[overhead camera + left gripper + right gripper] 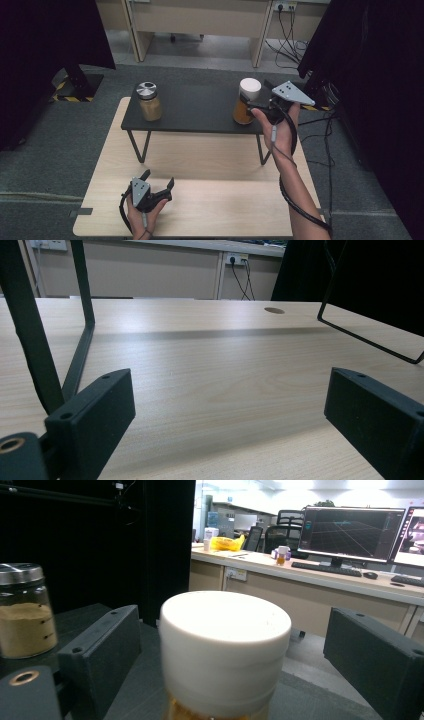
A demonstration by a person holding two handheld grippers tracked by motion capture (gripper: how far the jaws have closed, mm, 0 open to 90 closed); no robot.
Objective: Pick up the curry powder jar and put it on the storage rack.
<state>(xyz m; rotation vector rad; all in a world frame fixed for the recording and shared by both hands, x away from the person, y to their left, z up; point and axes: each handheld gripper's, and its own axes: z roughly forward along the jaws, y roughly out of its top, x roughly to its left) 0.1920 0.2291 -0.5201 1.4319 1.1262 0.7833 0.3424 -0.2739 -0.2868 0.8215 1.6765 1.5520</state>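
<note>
Jar (225,650) bottom cut off below.

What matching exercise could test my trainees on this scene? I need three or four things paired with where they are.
Things:
1. white-lidded jar
2. metal-lidded jar
3. left tongs
4. right tongs

Places or states:
A. low over the pale wooden table, jaws open with nothing between them
B. left end of the black shelf
C. right end of the black shelf
D. at the white-lidded jar, jaws apart on either side of its lid

Pairs: 1-C, 2-B, 3-A, 4-D
</note>
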